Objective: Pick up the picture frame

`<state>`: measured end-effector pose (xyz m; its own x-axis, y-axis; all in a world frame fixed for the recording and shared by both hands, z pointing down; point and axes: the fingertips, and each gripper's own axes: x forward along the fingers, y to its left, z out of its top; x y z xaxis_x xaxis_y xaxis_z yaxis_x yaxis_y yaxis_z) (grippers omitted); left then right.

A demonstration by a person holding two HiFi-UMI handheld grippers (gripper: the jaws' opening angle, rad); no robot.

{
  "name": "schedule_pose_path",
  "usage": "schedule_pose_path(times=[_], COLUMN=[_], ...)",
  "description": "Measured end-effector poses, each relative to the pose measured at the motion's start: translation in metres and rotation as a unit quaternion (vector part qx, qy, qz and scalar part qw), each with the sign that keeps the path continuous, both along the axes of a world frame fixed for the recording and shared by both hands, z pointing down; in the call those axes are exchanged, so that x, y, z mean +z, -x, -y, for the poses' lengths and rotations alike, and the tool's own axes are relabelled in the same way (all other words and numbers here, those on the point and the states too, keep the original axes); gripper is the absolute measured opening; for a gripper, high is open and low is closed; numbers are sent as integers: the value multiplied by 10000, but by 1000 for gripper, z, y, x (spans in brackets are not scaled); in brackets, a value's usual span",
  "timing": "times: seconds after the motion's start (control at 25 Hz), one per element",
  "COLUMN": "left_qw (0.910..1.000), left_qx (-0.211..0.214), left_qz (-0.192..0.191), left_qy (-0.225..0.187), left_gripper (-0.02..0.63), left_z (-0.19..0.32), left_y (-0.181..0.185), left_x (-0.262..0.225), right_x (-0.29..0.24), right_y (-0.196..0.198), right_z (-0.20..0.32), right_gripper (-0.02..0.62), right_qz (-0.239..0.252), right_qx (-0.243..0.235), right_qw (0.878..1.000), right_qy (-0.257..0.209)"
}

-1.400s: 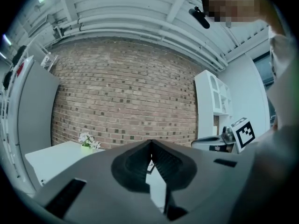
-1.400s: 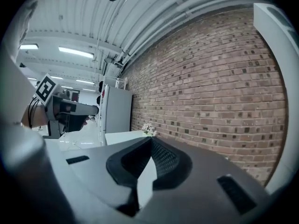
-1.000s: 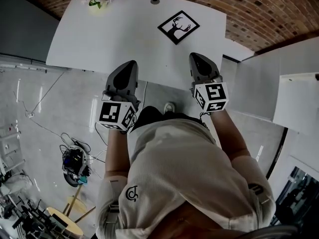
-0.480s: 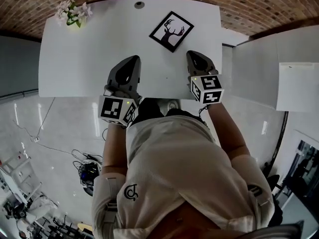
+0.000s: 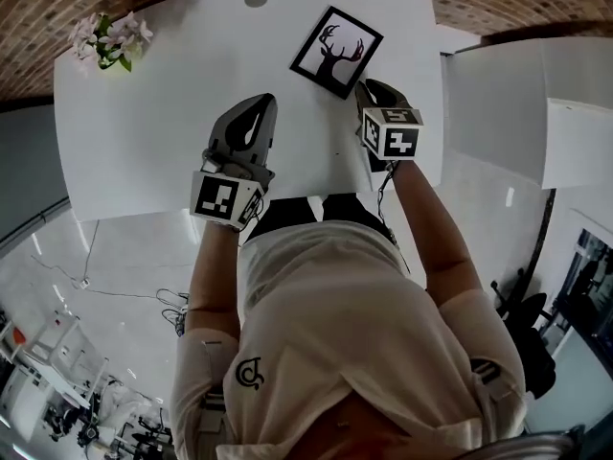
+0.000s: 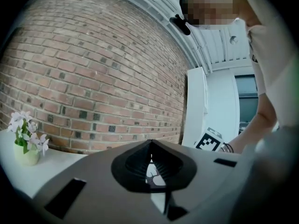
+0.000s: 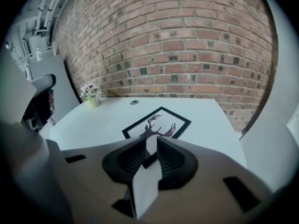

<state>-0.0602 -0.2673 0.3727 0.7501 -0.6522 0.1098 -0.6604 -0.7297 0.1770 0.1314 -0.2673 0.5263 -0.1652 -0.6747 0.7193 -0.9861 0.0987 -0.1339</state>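
Right claw (image 7: 151,146) is slightly parted and empty, nosing up just beside the near corner of the picture frame (image 5: 336,52), which lies flat on the white tabletop (image 5: 163,113). Left claw (image 6: 150,146) is clenched on nothing, off to the frame's left.

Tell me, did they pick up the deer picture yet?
Not yet. Done: the right tool is lined up at the near corner of the picture frame. In hand: nothing. Its jaws stand slightly apart, and the frame's corner shows in the gap. The frame lies flat on the table. The left tool is empty, over bare table. Left: close on the frame's edge and lift.
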Motion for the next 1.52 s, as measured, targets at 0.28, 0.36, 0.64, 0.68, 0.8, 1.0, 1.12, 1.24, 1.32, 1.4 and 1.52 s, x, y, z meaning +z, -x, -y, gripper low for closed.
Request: schedule_pose_path(times=[0.28, 0.36, 0.64, 0.68, 0.8, 1.0, 1.12, 1.24, 1.32, 1.4, 1.52], left_qw=[9994, 9989, 9978, 9977, 9971, 9967, 9964, 9964, 9967, 9970, 9968], left_qx=[250, 373, 503, 519, 551, 618, 677, 701, 661, 616, 578], left_qz=[100, 84, -98, -98, -25, 15, 67, 95, 57, 41, 121], left_qy=[235, 284, 417, 435, 533, 530, 498, 468, 475, 475, 541], left_gripper=[14, 14, 14, 14, 14, 14, 14, 14, 14, 14, 14], left_z=[23, 25, 28, 28, 25, 22, 19, 13, 8, 2, -12], left_y=[2, 2, 0, 1, 5, 7, 9, 11, 11, 11, 12], left_x=[32, 39, 49, 51, 59, 61, 61, 58, 55, 54, 60], right_x=[54, 65, 87, 87, 87, 87, 86, 85, 85, 85, 86], right_y=[-12, -18, -20, -20, -18, -18, -18, -15, -12, -9, -3], right_z=[13, 16, 19, 19, 17, 16, 14, 8, 2, -4, -15], right_gripper=[130, 138, 158, 158, 132, 123, 120, 117, 117, 117, 117], right_qz=[-187, -193, -24, -12, -8, -19, -47, -24, -2, -4, -44], right_qx=[575, 839, 1310, 1344, 1417, 1578, 1630, 1629, 1596, 1550, 1441], right_qw=[9956, 9928, 9852, 9847, 9834, 9808, 9799, 9796, 9798, 9805, 9821], right_qy=[713, 834, 1101, 1106, 1131, 1150, 1152, 1179, 1202, 1206, 1214])
